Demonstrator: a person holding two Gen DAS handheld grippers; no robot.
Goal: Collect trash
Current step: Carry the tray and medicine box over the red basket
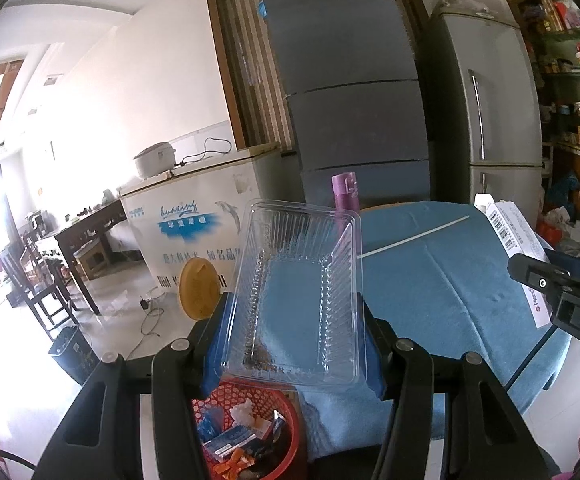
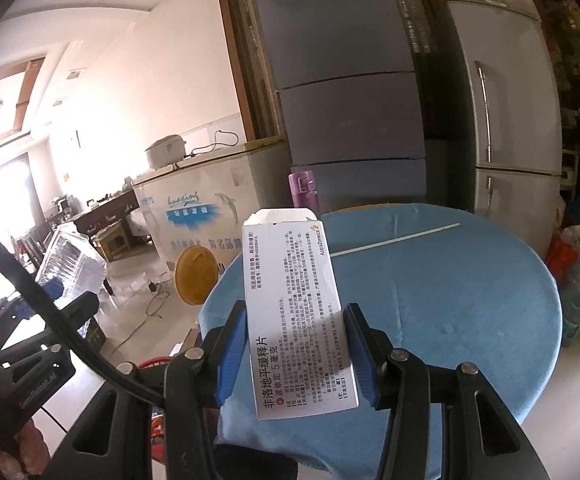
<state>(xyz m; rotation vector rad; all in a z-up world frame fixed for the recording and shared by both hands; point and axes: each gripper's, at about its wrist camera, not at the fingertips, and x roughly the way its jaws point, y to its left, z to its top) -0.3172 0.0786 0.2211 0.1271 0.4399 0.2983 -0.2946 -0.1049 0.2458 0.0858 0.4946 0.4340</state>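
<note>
Trash, left wrist view: the clear plastic tray (image 1: 296,300) stands tilted between the blue pads of the left gripper (image 1: 294,340), its long axis running away from the camera along the fingers, its open face turned toward the lens.
Left gripper's state: part-closed, with both pads pressing the tray's long sides, so the tray is held and lifted off the cloth.
Basket, left wrist view: the red basket (image 1: 285,400) sits directly beneath the left gripper, below the near edge of the blue-covered table (image 1: 450,280), already holding crumpled wrappers and small boxes.
Key relation, left side: the tray's near end hangs almost straight above the basket's mouth; I'd judge that letting go, perhaps after a slight dip, would land it inside.
Also on the table: a thin white stick (image 1: 414,236) lies well apart from both grippers, toward the far side, next to a purple bottle (image 1: 346,192).
Trash, right wrist view: the white medicine box (image 2: 296,312) is clamped between the pads of the right gripper (image 2: 296,354), long axis pointing away along the fingers, its opened flap at the far end.
Right gripper's state: narrowly set, closed on the box's two long faces, holding it above the blue cloth.
Key relation, right side: only a sliver of the basket's rim shows, low and to the left of this gripper, so the box must travel leftward and down; the left hand is the nearer one.
</note>
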